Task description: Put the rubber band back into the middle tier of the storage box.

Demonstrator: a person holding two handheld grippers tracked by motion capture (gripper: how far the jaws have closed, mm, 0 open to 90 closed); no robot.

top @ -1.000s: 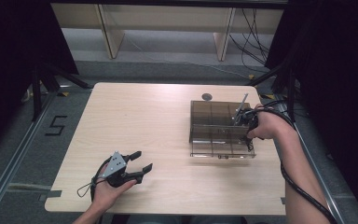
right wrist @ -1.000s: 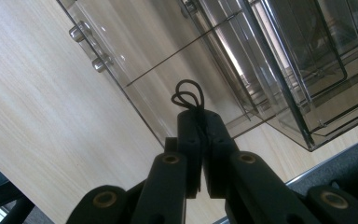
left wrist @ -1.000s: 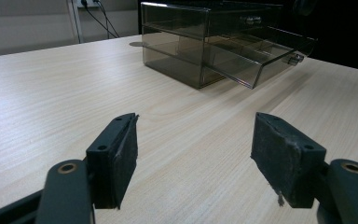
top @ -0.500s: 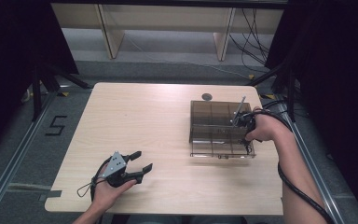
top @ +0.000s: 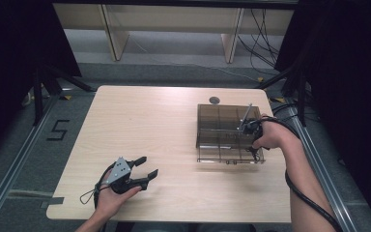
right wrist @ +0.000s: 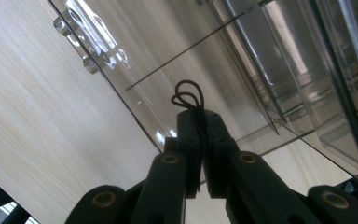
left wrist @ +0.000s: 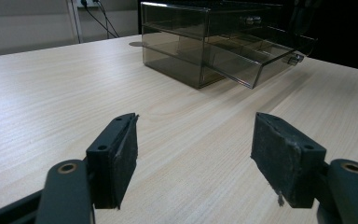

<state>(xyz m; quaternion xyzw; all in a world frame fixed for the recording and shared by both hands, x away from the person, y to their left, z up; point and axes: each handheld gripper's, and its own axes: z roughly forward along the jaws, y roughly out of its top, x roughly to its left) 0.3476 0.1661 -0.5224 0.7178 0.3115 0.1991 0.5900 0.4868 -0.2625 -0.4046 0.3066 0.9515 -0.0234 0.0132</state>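
1. Where the high view looks down on the pale wooden table [top: 149, 125], a smoky transparent plastic drawer box [top: 222, 118] sits right of centre, its lower drawer [top: 229, 153] pulled out toward the bottom of the frame. The right gripper [top: 252, 137] hangs over the right end of that drawer, held in the person's right hand [top: 270, 136]; how its jaws stand cannot be told from here. At lower left the left gripper [top: 146, 170] rests low near the table's near edge, well apart from the box, jaws spread and holding nothing. A small dark round disc [top: 214, 100] lies on the table just beyond the box.

2. Left gripper view: both black pads [left wrist: 286, 158] stand wide apart over bare tabletop [left wrist: 51, 93], nothing between them. The drawer box [left wrist: 186, 42] shows at upper centre, its lower drawer [left wrist: 256, 60] slid out toward the right, a small knob [left wrist: 296, 59] on its front.

3. Right gripper view: the right gripper [right wrist: 200, 119] has its jaws pressed together at centre, pinching a thin black looped cord [right wrist: 189, 97] whose loops stick out past the tips. Clear drawer plastic [right wrist: 191, 51] lies behind it; a clear knob [right wrist: 81, 49] shows at upper left; tabletop [right wrist: 37, 121] fills the left side.
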